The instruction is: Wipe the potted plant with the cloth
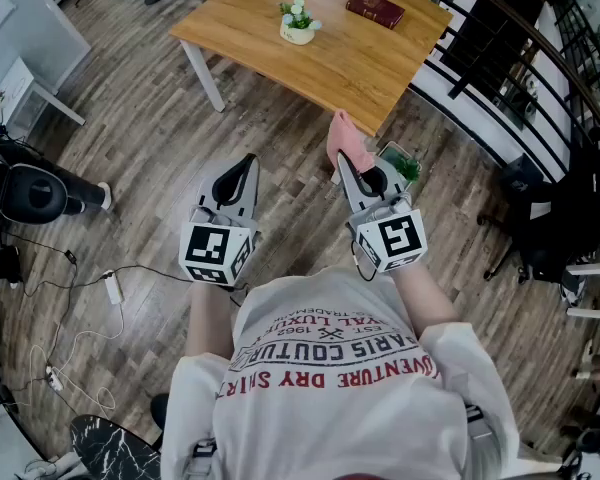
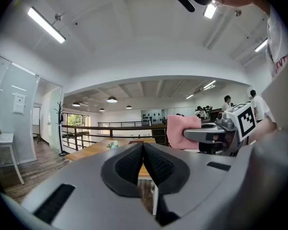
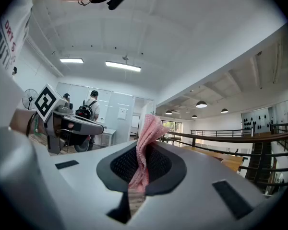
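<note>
The small potted plant (image 1: 298, 21), green with white flowers in a white pot, stands on the wooden table (image 1: 330, 53) ahead of me; it shows small and far in the left gripper view (image 2: 113, 145). My right gripper (image 1: 342, 160) is shut on a pink cloth (image 1: 348, 144), which sticks up from between its pads (image 3: 146, 143) and hangs just short of the table's near corner. My left gripper (image 1: 247, 163) is shut with nothing in it, held level over the floor left of the right one, well short of the table.
A dark red book (image 1: 375, 9) lies on the table's far right. A second plant in a box (image 1: 402, 164) sits on the floor by the table corner. A black railing (image 1: 520, 48) runs to the right. Cables and a power strip (image 1: 110, 288) lie on the floor at left.
</note>
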Demonstrator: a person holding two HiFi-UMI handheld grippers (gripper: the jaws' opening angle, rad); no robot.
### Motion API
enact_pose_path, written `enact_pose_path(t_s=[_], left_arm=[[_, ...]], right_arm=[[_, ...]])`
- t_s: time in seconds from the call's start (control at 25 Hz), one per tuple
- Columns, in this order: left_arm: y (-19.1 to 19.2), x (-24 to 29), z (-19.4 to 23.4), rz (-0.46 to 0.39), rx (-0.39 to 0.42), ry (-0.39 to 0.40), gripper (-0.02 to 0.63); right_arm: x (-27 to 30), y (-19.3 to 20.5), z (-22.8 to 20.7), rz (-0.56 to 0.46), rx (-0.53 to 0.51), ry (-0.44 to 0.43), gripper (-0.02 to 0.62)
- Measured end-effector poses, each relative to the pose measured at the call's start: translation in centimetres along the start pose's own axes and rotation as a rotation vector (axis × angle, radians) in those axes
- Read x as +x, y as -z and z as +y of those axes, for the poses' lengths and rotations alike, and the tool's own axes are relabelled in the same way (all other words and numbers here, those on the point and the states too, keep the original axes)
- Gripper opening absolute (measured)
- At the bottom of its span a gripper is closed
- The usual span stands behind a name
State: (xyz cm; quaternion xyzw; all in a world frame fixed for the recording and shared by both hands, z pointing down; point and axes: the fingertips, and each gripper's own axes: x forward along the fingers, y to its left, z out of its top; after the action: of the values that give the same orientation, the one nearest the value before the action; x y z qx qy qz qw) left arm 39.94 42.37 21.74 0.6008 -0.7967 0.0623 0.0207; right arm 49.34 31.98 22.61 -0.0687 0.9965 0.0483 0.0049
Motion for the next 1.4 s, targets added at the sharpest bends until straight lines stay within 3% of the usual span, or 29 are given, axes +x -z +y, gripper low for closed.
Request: enact_pose_path(t_s=[0.48,0.64,0.88,1.16,1.4], left_arm=[[1.0,-3.1,2.1,0.000,-0.001,0.034,0.015],[1.8,-4.8,3.7,0.008,-0.006,0.047,0.015],[3.6,-6.5,6.6,0.026,-0.010,0.036,0.015],[5.1,-4.8,11.2,0.044,-0.054,-0.030,0.015],[7.8,2.2,16.7,0.097,-0.070,-0.074,0.015]], right_arm=[[0.6,0.3,3.5,0.019,0.022,0.049,0.038],[1.2,1.3,4.7,0.044,0.057,0.102,0.038],[3.1,2.6,7.0,0.086,0.055,0.109,0.038],[8.3,4.5,5.0,0.129,0.051,0.096,0.038],[16.7,8.4,0.2,0.159,0.098,0.077,0.038]])
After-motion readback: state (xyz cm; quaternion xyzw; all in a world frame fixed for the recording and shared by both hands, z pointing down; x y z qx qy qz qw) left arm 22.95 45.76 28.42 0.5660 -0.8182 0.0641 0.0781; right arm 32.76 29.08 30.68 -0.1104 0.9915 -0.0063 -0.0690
